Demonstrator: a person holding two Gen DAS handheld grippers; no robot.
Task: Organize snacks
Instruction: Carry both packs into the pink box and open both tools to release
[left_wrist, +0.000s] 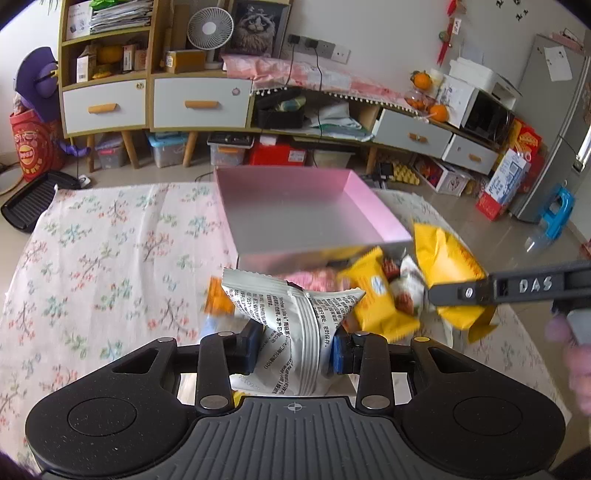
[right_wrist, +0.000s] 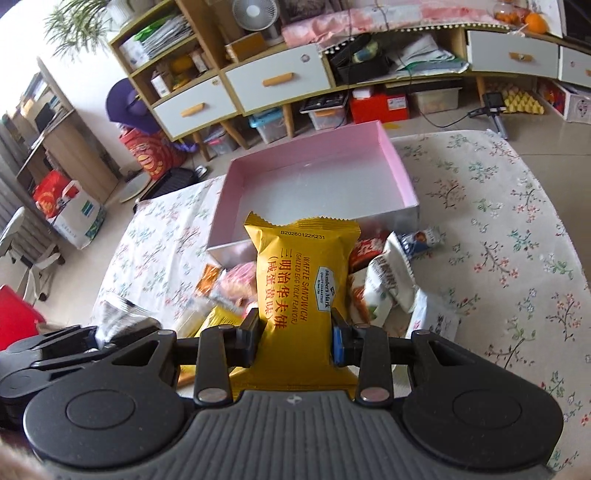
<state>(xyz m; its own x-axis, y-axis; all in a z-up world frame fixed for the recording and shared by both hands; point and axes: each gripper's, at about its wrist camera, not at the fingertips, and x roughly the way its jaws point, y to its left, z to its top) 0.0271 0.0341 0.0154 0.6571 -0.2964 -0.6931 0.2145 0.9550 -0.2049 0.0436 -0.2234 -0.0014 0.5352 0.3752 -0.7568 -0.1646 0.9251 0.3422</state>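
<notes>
It was a lived-in home: a wooden sideboard (left_wrist: 147, 85) with pale drawers stood against the wall, a desk fan (left_wrist: 209, 29) and oranges (left_wrist: 430, 96) on top, a fridge (left_wrist: 554, 129) at the right edge, storage boxes (left_wrist: 168, 149) underneath.

pink box (right_wrist: 400, 173), yellow packet (right_wrist: 303, 280), grey-white printed packet (left_wrist: 295, 321), floral tablecloth (left_wrist: 110, 258).

White walls, tiled floor (left_wrist: 461, 210), cluttered wooden shelf unit (left_wrist: 107, 74), fridge (left_wrist: 554, 129).
</notes>
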